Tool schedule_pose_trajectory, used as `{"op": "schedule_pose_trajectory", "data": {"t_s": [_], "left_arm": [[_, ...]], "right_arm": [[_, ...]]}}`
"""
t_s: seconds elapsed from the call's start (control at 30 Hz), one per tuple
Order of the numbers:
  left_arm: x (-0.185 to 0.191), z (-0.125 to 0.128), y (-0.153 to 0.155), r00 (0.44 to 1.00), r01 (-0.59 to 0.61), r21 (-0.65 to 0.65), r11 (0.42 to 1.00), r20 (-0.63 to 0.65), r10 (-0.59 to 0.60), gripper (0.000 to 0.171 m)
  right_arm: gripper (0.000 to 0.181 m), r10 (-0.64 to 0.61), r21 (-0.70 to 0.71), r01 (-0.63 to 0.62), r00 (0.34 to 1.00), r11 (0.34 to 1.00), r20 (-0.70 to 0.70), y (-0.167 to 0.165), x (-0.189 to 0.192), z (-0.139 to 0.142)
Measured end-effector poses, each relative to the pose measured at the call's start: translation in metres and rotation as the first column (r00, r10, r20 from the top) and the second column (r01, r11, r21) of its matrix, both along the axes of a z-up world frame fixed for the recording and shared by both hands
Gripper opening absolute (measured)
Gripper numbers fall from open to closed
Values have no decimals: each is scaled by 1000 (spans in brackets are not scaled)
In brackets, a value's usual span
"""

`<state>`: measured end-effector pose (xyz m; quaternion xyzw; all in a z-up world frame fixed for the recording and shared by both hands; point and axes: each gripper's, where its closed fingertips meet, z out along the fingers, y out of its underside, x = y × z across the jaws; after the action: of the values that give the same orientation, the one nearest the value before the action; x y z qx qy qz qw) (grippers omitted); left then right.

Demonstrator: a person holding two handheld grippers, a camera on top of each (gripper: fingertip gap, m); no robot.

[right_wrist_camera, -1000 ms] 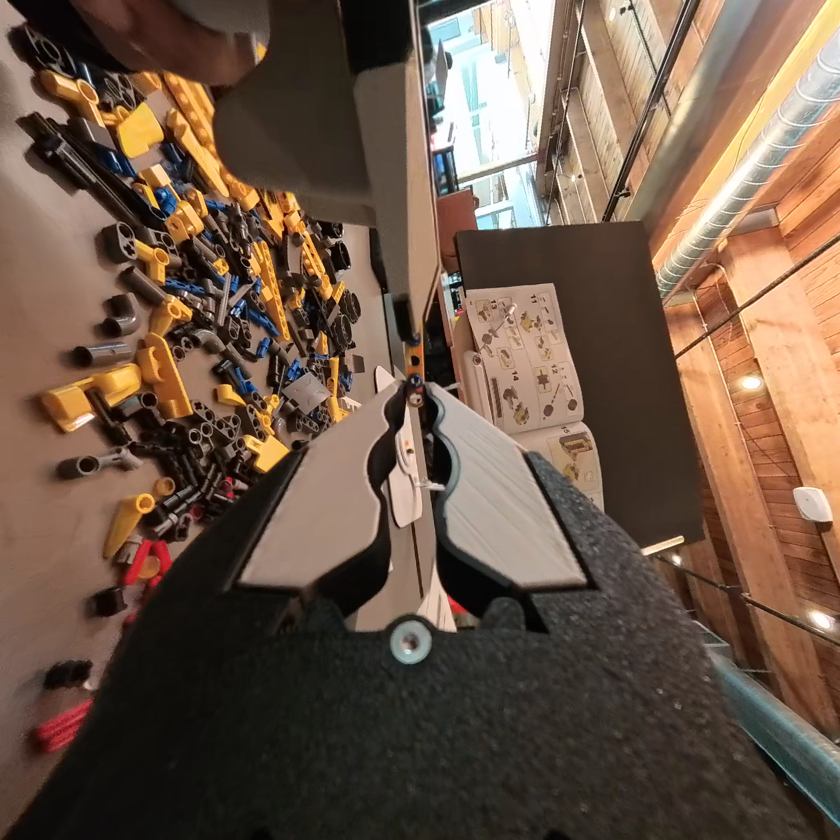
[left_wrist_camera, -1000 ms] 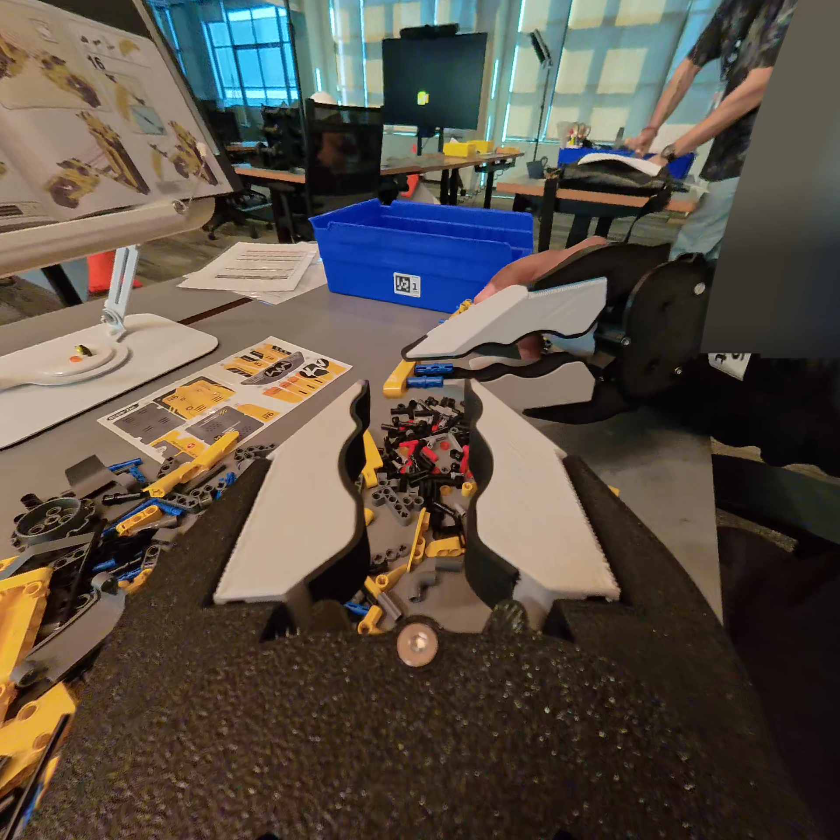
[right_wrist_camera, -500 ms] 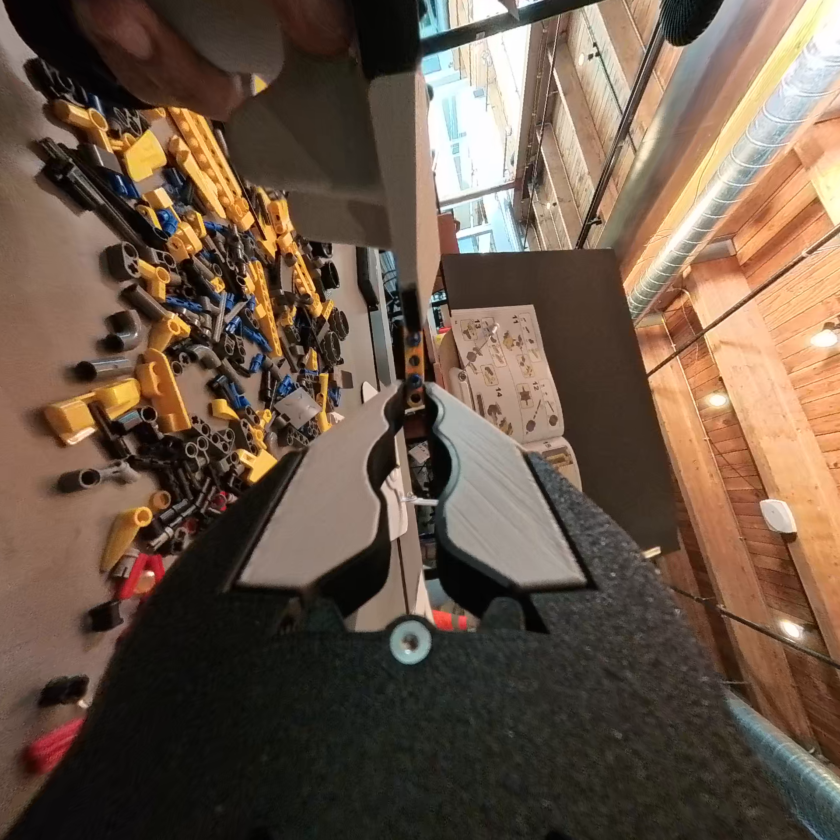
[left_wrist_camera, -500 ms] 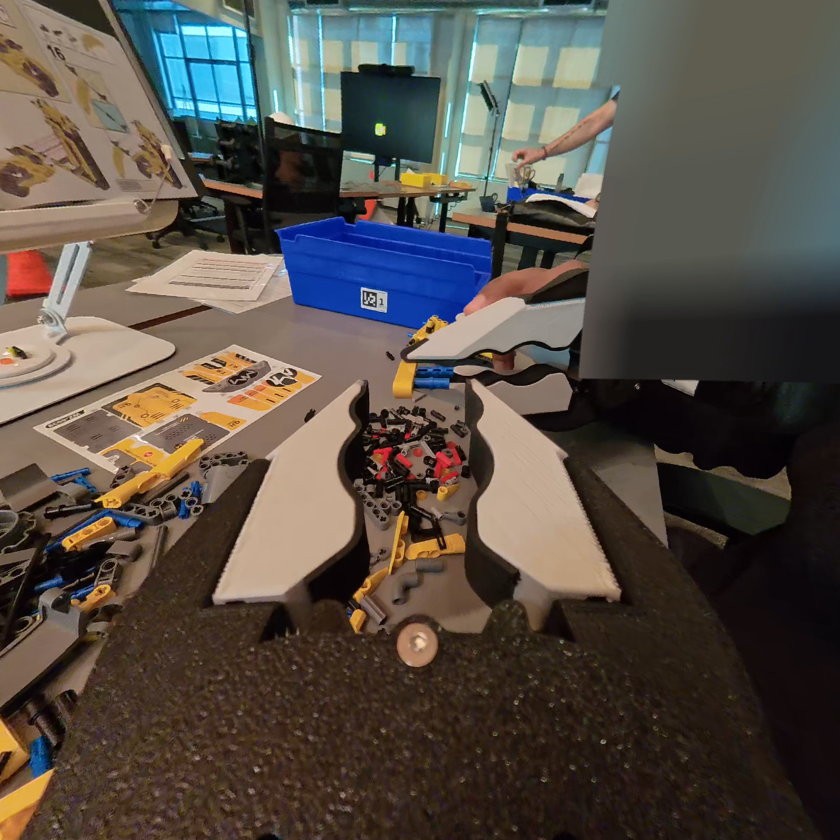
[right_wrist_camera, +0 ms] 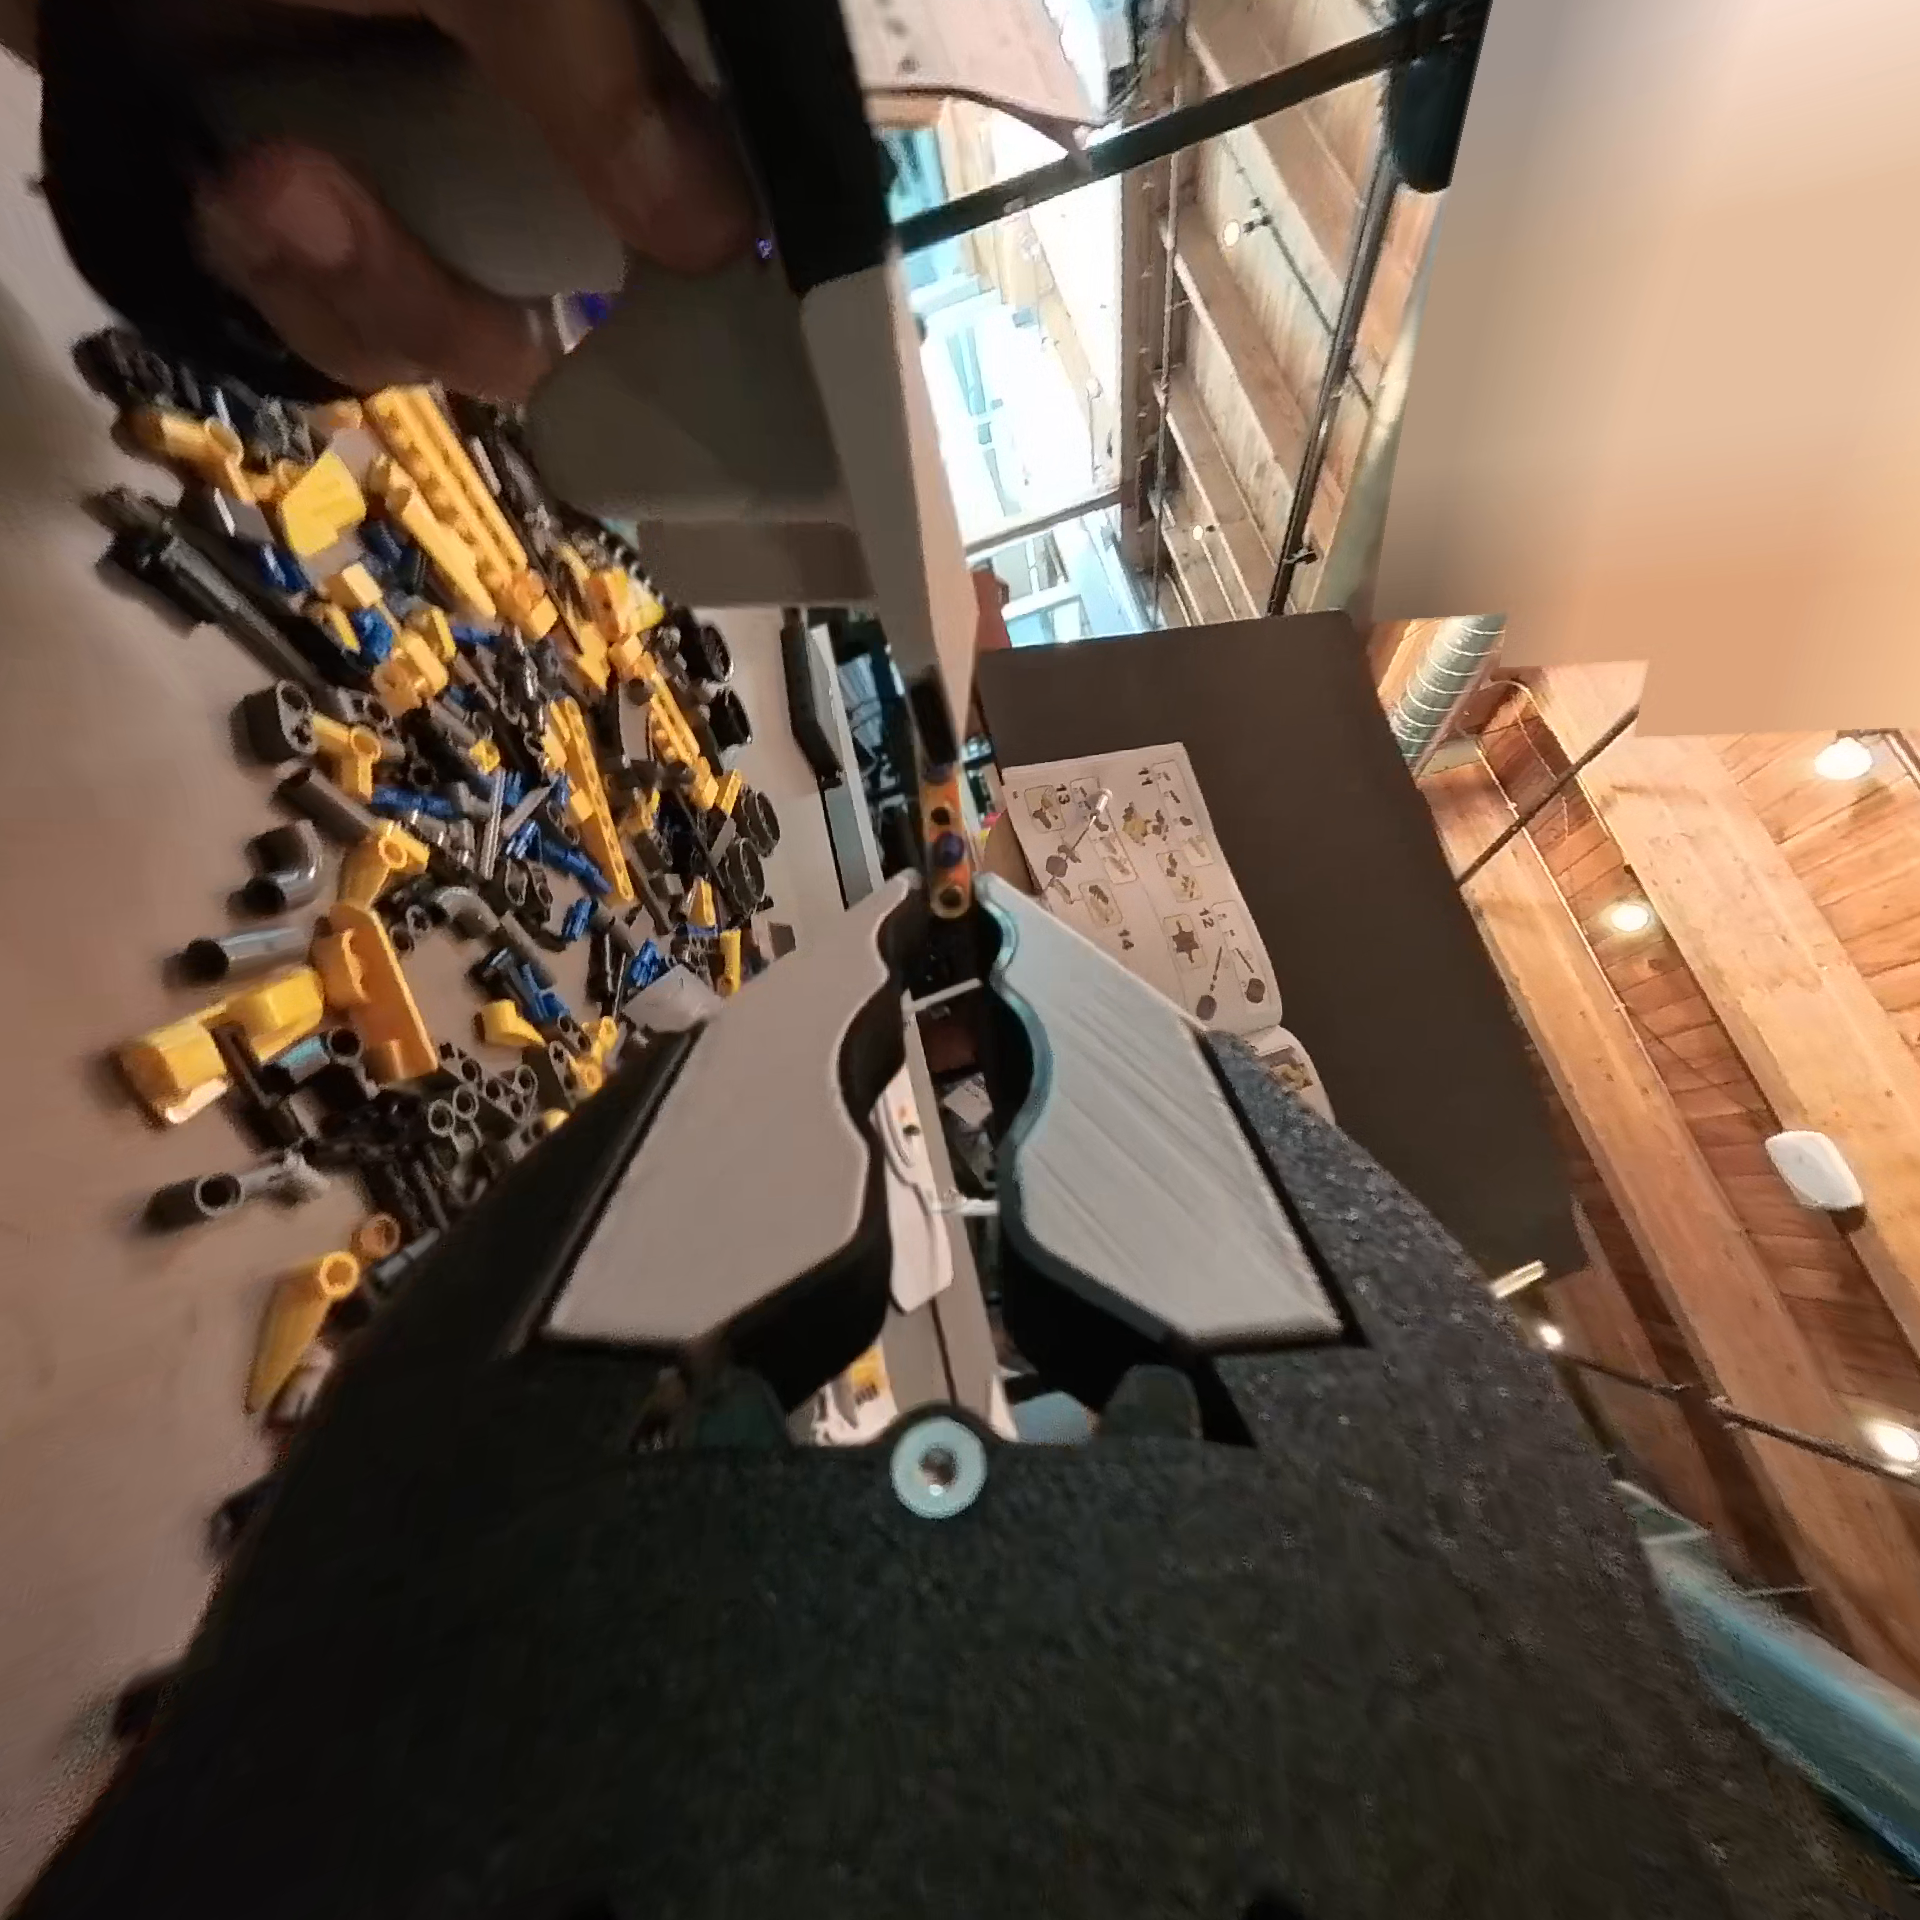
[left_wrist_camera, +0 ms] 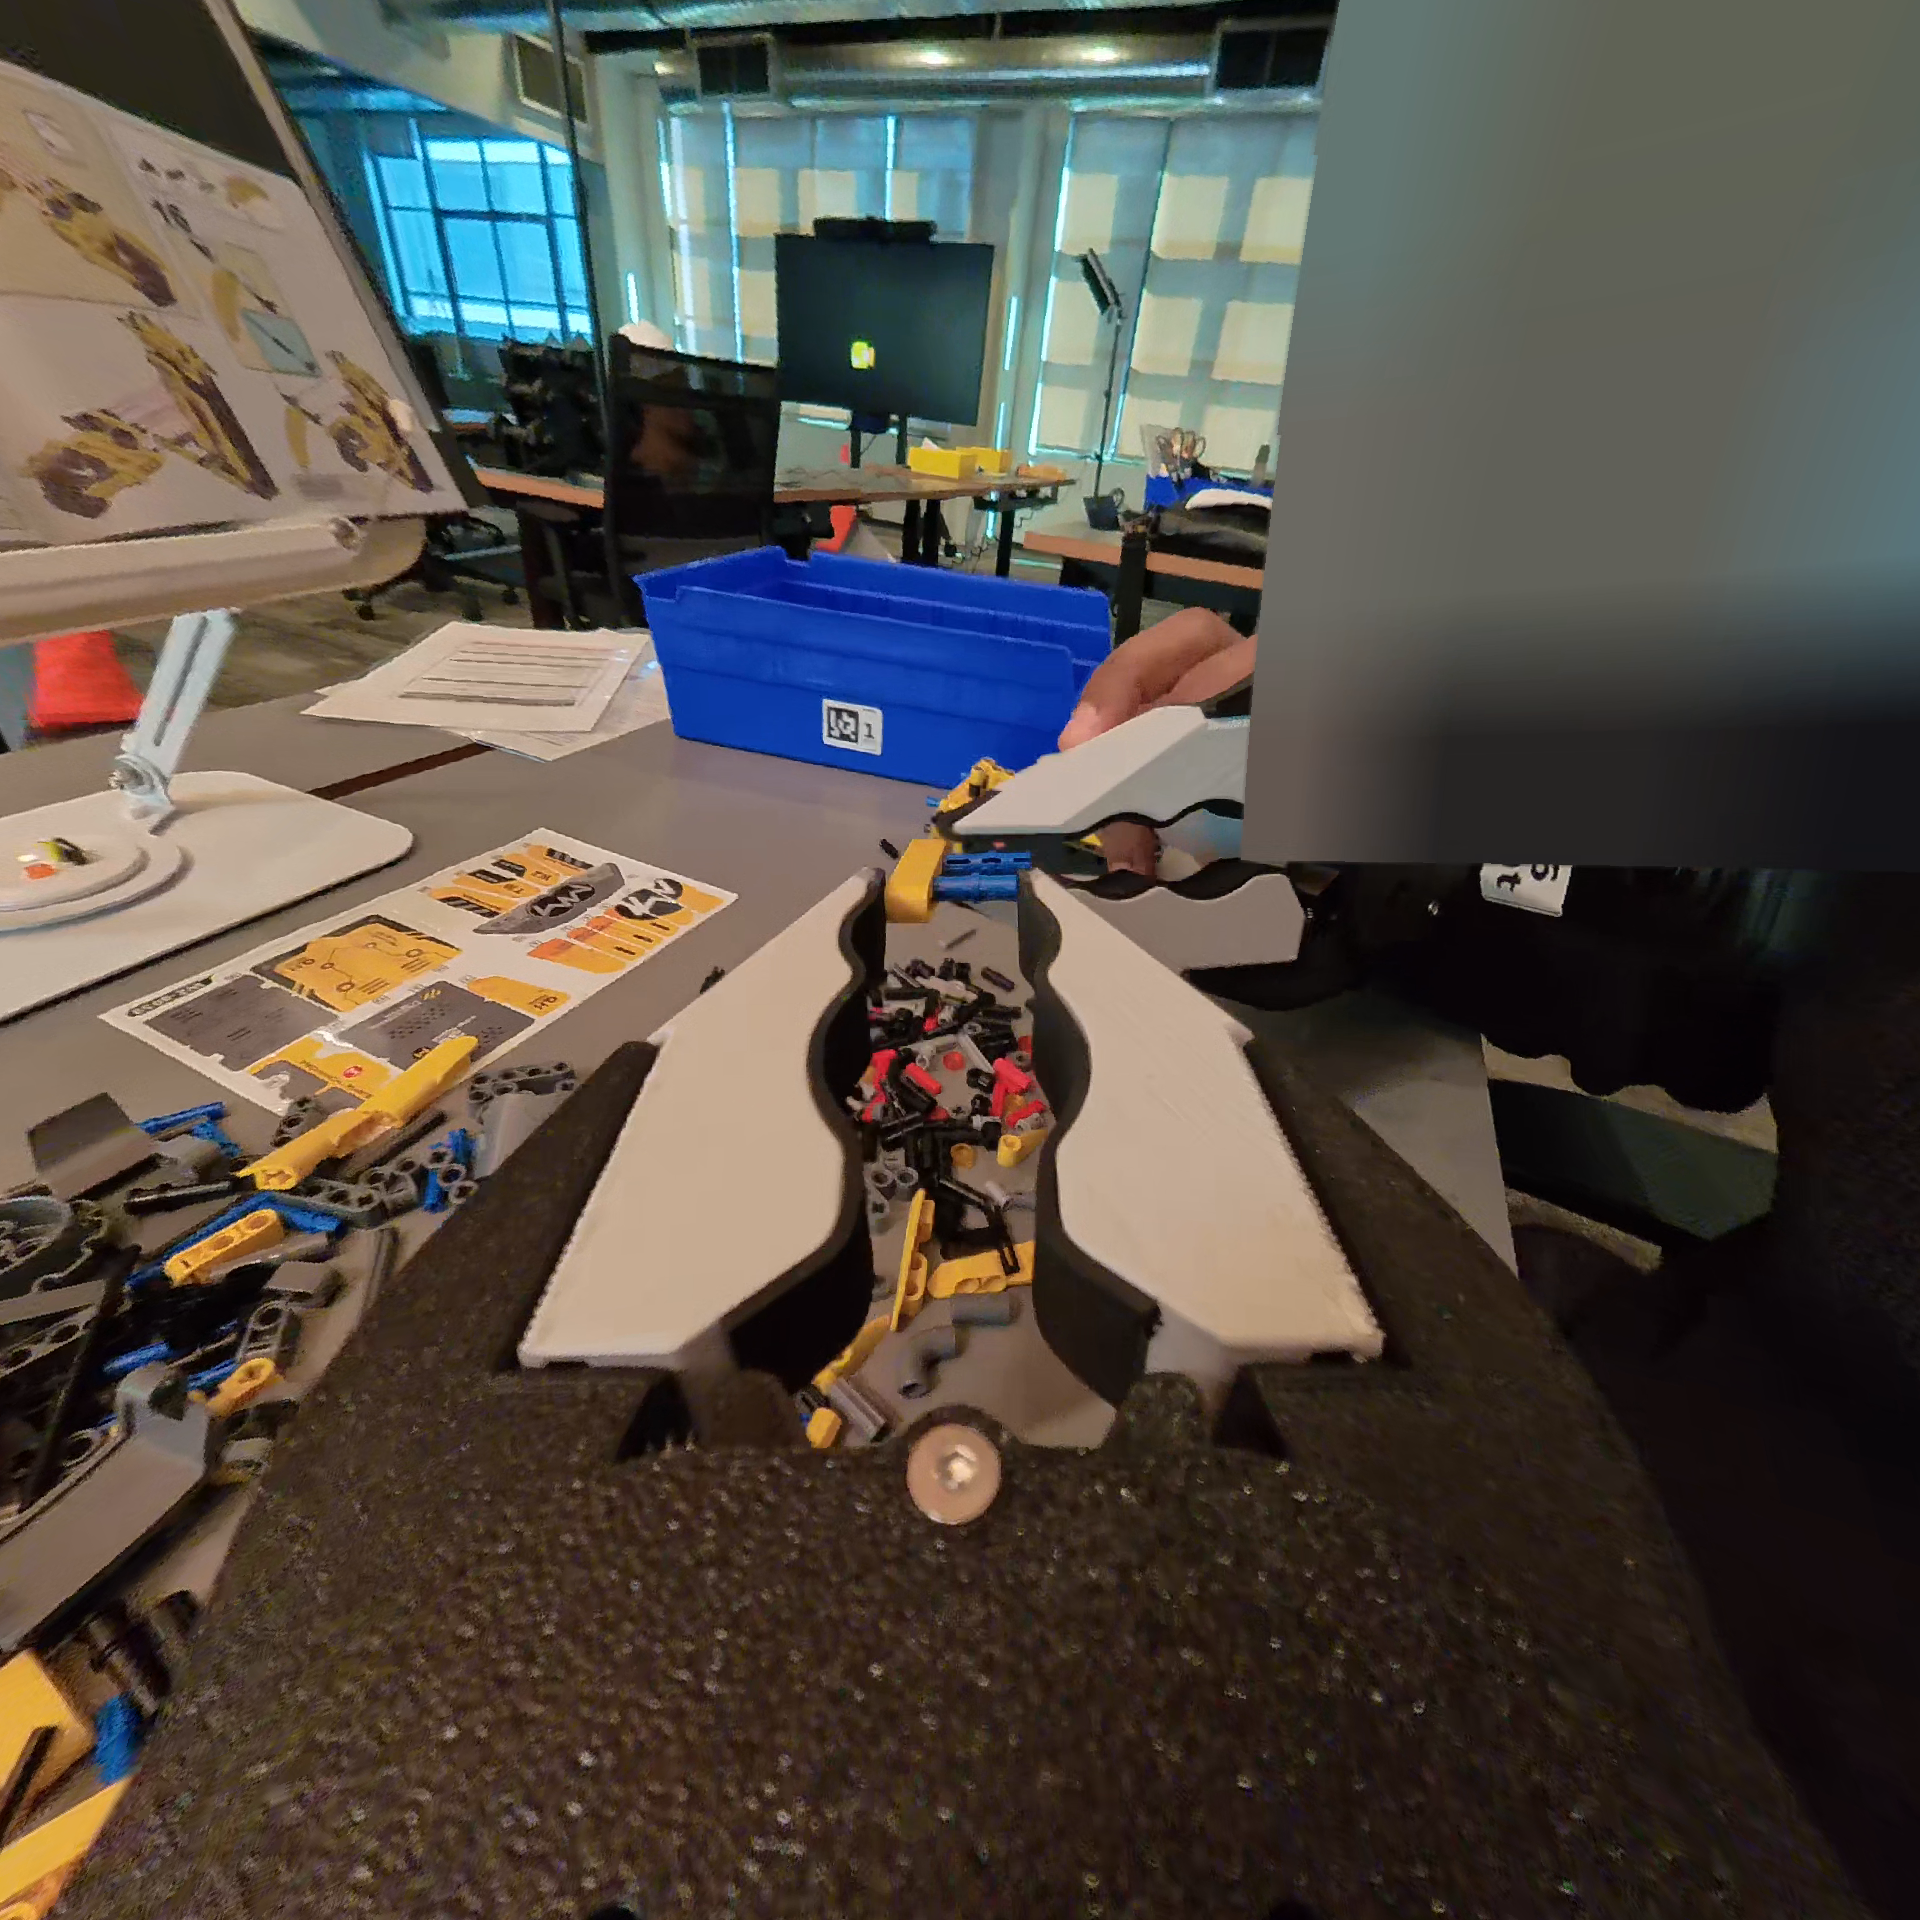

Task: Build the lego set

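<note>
Near tabletop's right edge, your right gripper (left_wrist_camera: 971, 836) clamps small yellow-and-blue beam assembly (left_wrist_camera: 951, 878), tips pinched tight on it. Since a second ago your left gripper (left_wrist_camera: 951, 904) drew nearer; its parted, empty fingers now flank that assembly. Pile of tiny black, red, yellow pins (left_wrist_camera: 951, 1081) lies on grey tabletop (left_wrist_camera: 644, 800) between left fingers. Matte ridged white pads, pebbled black foam body. Glossy blue plastic bin (left_wrist_camera: 873, 660) toward far edge; sticker sheet (left_wrist_camera: 416, 966) lies flat left of gripper.
</note>
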<state>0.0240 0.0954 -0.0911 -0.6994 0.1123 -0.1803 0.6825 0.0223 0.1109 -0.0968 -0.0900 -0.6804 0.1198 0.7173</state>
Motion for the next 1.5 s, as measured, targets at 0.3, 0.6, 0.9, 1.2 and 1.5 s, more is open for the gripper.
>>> {"op": "schedule_pose_trajectory", "data": {"t_s": [0.3,0.6,0.9,1.2,1.5], "left_arm": [[-11,15,-8,995,-3,66,998,100,-3,24],[12,25,-19,991,116,140,983,50,-124,24],[22,23,-21,989,150,143,978,-7,-150,24],[29,26,-27,983,183,172,968,-34,-180,24],[31,27,-28,981,196,176,965,-27,-195,24]], "right_arm": [[48,349,-885,-39,926,464,142,5,-3,-9],[58,627,-991,-130,775,35,-80,-12,18,24],[31,639,-968,-207,766,142,-70,-28,26,26],[27,696,-974,-206,713,93,-84,-34,32,27],[27,716,-981,-188,692,56,-92,-36,33,27]]}}
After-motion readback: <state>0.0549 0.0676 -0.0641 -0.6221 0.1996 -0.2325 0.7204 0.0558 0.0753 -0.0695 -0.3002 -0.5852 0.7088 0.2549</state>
